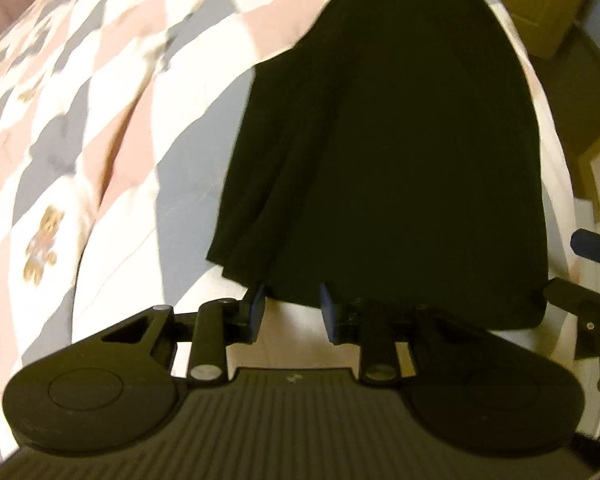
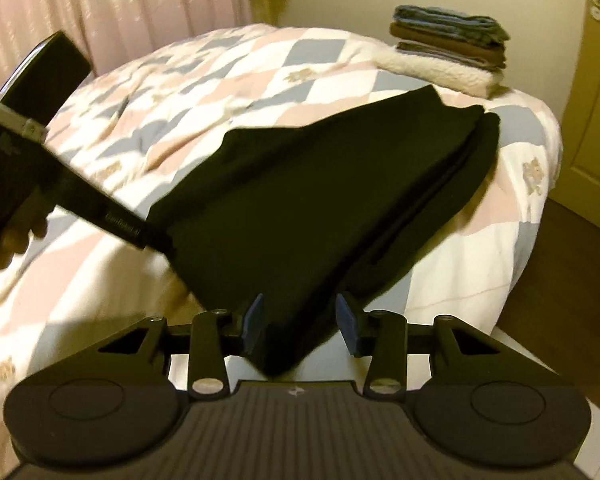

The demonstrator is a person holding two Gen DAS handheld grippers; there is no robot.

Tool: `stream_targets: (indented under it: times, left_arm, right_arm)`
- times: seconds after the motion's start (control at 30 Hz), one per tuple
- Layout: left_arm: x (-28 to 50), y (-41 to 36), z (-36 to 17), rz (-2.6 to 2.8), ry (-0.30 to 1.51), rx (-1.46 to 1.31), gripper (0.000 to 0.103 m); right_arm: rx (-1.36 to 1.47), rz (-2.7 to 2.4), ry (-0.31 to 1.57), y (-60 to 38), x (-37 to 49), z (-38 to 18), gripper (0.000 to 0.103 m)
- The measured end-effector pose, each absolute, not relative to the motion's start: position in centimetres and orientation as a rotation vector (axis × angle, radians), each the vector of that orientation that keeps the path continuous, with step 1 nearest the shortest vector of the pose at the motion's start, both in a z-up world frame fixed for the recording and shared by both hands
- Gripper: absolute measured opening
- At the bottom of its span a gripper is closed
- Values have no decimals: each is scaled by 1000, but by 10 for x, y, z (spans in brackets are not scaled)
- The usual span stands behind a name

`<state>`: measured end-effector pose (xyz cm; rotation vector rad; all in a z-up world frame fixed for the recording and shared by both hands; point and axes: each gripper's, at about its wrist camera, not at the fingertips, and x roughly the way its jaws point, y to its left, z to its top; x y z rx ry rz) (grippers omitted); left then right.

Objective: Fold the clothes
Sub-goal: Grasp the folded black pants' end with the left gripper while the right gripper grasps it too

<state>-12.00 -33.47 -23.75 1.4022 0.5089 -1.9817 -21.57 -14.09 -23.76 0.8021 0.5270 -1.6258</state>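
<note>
Black garment (image 2: 332, 196) is laid out on the bed, on top of a quilt (image 2: 204, 80) checked in pink, grey-blue and white diamonds with little teddy bears printed on it. It looks folded lengthwise already, since a doubled edge can be seen running along its right side in the right wrist view. The near end is lifted off the quilt and hangs toward both cameras.

Right claw (image 2: 300, 320) is spread, blue pads well apart, and the near corner of the garment is seen drooping down between them. Whether the cloth is actually touched by either pad can't be told from this angle.

Left claw (image 1: 292, 308) is spread too, with the garment's lower hem sitting just past the blue pads (image 1: 256, 304). Nothing is pinched as far as can be seen, though the hem is very close to the tips. In the right wrist view the left tool is seen coming in from the left side, held by a hand (image 2: 4, 224), and its tip is met by the garment's left edge.

Further back on the bed, a stack of folded clothes (image 2: 448, 36) is parked on a fluffy cream blanket (image 2: 440, 72). A pale pink curtain (image 2: 112, 8) can be made out behind the bed. Everything is a bit motion-blurred.
</note>
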Motion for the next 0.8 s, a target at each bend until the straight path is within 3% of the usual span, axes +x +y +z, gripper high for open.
stream_targets:
  times: [0.1, 0.37, 0.47, 0.6, 0.8]
  left_arm:
    - [-121, -340, -230, -1967, 542, 1372, 33]
    - [-121, -348, -228, -1979, 546, 1354, 34]
    - [-116, -338, -220, -2098, 460, 1319, 34]
    - [-113, -298, -221, -2302, -30, 1378, 39]
    - [-102, -249, -280, -2274, -1174, 1512, 42]
  right_arm:
    - [798, -1646, 520, -147, -218, -234, 44]
    - [773, -1640, 552, -153, -207, -235, 46]
    - [754, -1631, 574, -153, -201, -235, 49]
    - [663, -1590, 625, -147, -188, -237, 51]
    - [277, -1400, 928, -136, -138, -262, 57]
